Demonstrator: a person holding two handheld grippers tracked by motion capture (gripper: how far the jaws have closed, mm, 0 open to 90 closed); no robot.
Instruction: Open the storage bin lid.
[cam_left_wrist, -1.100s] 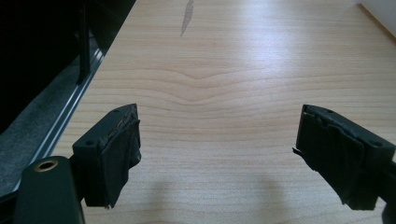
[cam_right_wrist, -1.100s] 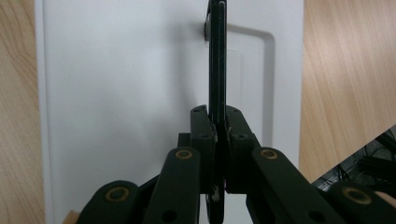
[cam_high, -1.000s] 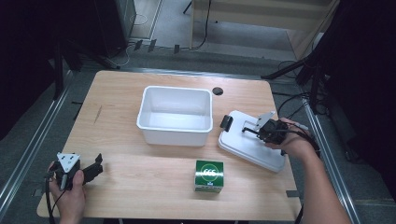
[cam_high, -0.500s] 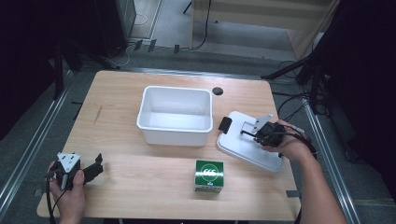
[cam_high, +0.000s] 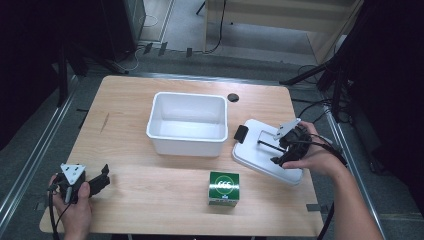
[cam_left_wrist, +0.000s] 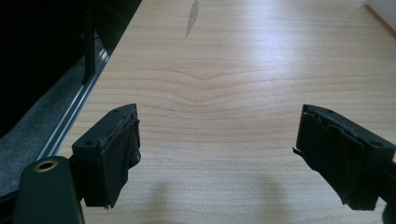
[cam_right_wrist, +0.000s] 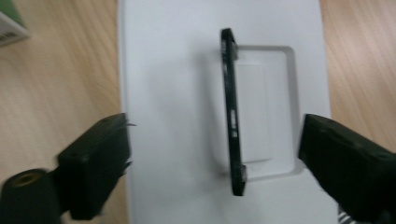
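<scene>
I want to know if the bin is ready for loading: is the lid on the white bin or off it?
Off. The lid lies flat on the table beside the white bin, whose top is open.

Table (cam_high: 150, 195): light wood, visible grain, one pale grey streak (cam_left_wrist: 190, 17) toward 9 o'clock of the tub. Tub (cam_high: 187, 123): plain white, no markings. Lid (cam_high: 260, 155) at its 4 o'clock: white, black handle (cam_right_wrist: 232, 112), black clip (cam_high: 241, 134) at one end. Box (cam_high: 223, 188) at 6 o'clock of the tub: dark green, white round emblem on top. Small black disc (cam_high: 232, 97) at the tub's 1 o'clock. Left gripper (cam_left_wrist: 219, 154) and right gripper (cam_right_wrist: 212, 172): black jaws, grey top plates.
</scene>
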